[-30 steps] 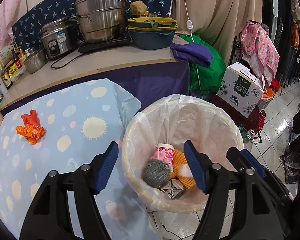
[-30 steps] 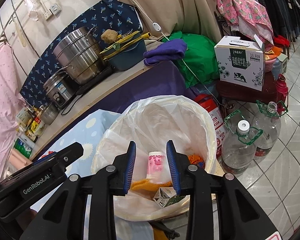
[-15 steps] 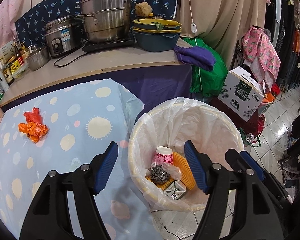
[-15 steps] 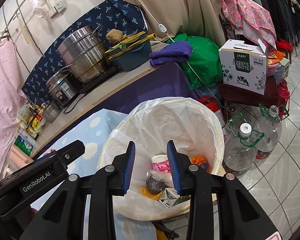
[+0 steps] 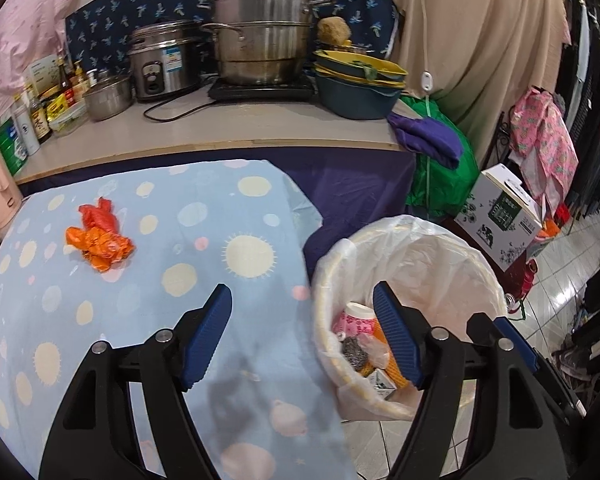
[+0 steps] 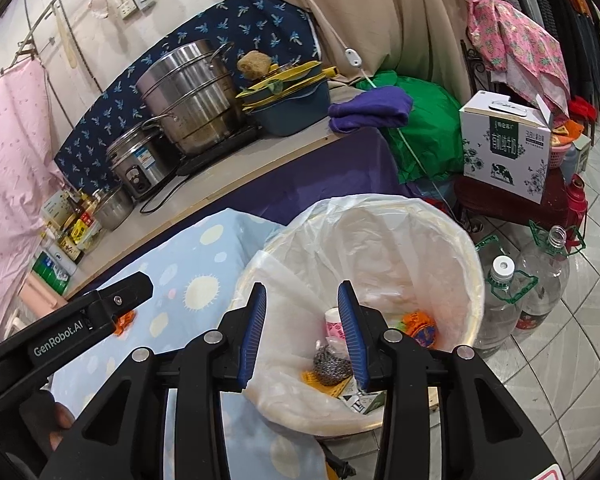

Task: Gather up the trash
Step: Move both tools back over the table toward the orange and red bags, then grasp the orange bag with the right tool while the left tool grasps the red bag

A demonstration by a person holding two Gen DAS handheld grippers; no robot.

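Lined bin (image 5: 412, 248) beside the blue spotted cloth (image 5: 160, 300), already with trash at the bottom: a pink cup (image 5: 356, 318), a steel scourer (image 5: 355, 353), a small carton (image 5: 380, 384). One piece left on the cloth: a crumpled orange wrapper (image 5: 100, 238), well apart from the bin and from both grippers.

Probably very light and soft, thin plastic film, easy to crush, a little slippery. Best taken at the thick middle of the bunch, not at a loose corner, which could slide out. No risk of breaking.

Left gripper (image 5: 302, 336) empty, jaws opening, wide apart, over the cloth edge and the bin rim. Right gripper (image 6: 302, 330) empty too, jaws opening but narrower, above the bin.

Left view: whole wrapper and the cloth around it. Right view: wrapper almost hidden behind the left gripper, only an orange scrap (image 6: 125, 320) visible; instead, deeper look into the bin, with an orange packet (image 6: 420, 326), and two bottles (image 6: 524, 292) on the floor.
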